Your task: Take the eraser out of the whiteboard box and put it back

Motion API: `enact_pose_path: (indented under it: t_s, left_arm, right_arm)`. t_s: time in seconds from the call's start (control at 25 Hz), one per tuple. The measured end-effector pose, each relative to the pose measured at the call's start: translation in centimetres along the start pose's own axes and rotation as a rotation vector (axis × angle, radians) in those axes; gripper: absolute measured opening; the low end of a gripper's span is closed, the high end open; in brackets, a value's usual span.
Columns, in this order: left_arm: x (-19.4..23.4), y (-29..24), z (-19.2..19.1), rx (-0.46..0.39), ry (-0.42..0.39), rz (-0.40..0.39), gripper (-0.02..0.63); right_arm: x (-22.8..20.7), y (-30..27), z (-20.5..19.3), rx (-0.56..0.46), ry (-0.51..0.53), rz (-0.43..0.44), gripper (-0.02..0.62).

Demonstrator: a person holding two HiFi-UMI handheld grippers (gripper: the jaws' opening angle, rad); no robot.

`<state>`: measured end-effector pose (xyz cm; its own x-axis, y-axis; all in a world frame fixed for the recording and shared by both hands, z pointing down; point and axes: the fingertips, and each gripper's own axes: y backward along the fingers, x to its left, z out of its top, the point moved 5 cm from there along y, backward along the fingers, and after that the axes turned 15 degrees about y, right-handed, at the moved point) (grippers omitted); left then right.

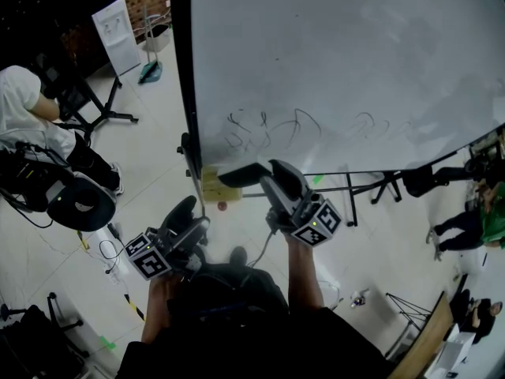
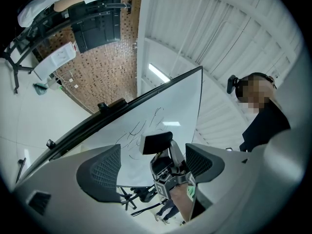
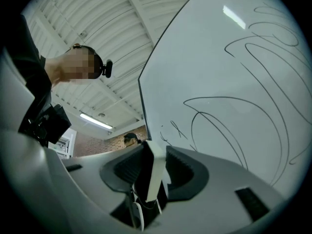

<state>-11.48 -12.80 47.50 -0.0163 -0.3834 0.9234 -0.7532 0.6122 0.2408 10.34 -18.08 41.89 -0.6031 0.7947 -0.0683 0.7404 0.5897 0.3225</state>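
A black eraser with a white backing (image 1: 243,174) is clamped in my right gripper (image 1: 264,177), just below the scribbled lower edge of the whiteboard (image 1: 339,69). In the right gripper view the eraser (image 3: 152,177) stands on edge, pressed between the two jaws of the right gripper (image 3: 154,165), with the board's black scribbles close behind. A yellowish box (image 1: 215,189) sits at the board's lower left corner, right under the eraser. My left gripper (image 1: 189,218) hangs lower and to the left, open and empty. The left gripper (image 2: 152,167) looks at the held eraser (image 2: 157,143).
The whiteboard's black stand legs (image 1: 371,184) spread over the pale floor. A seated person (image 1: 28,109) and a black chair (image 1: 79,204) are at the left, with cables near them. Another person in green (image 1: 489,215) is at the right edge. A white dispenser (image 1: 117,31) stands far back.
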Motion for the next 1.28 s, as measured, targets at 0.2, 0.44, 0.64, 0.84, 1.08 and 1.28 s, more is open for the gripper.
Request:
enact_pose_path:
  t_s: [0.2, 0.44, 0.64, 0.84, 1.08, 1.28]
  left_arm:
    - [-0.1, 0.4, -0.1, -0.004, 0.004, 0.004, 0.408]
    - [0.0, 0.7, 0.0, -0.011, 0.003, 0.006, 0.408]
    - [0.2, 1.1, 0.0, -0.016, 0.005, 0.013, 0.408]
    - [0.3, 1.5, 0.4, -0.024, 0.004, 0.019, 0.408]
    - [0.6, 1.6, 0.3, -0.020, 0.009, 0.032, 0.408]
    - [0.8, 1.5, 0.4, -0.021, 0.008, 0.035, 0.408]
  right_arm:
    - [0.3, -0.3, -1.2, 0.063, 0.040, 0.017, 0.167]
    - [0.1, -0.3, -3.2, 0.130, 0.064, 0.021, 0.167]
    - [0.2, -0.3, -4.4, 0.174, 0.087, 0.031, 0.167]
    - [0.2, -0.6, -5.5, 0.214, 0.107, 0.046, 0.167]
    - [0.1, -0.8, -6.5, 0.258, 0.141, 0.056, 0.167]
    - [0.1, -1.0, -7.2, 0.282, 0.153, 0.066, 0.167]
